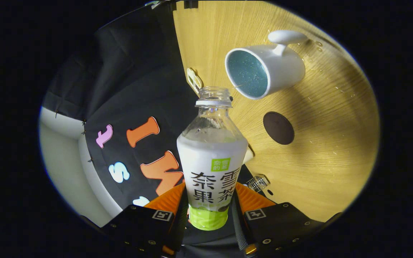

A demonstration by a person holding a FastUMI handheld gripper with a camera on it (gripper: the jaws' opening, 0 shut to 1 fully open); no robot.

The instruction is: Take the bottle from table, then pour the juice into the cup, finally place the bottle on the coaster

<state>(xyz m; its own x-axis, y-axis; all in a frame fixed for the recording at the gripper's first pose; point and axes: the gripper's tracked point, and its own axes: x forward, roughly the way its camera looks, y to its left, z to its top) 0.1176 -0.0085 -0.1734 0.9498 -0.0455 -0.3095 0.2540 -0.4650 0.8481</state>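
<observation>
I have the gripper (209,200) clamped on the bottle (212,161), both fingers pressing its labelled lower body. Cap is off, and the open mouth points ahead toward the cup (264,70). The bottle's long axis runs straight out from the fingers; the cup's opening sits just beyond and to one side of the mouth. The coaster (278,128) lies on the worktop (321,150) nearer than the cup. I judge pouring is under way or about to begin.

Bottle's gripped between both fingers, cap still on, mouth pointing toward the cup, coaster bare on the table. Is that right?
One thing is wrong: the cap is off. The gripper view shows the bottle with an open mouth. The rest holds: the gripper is shut on it, mouth toward the cup, coaster bare on the table.
</observation>
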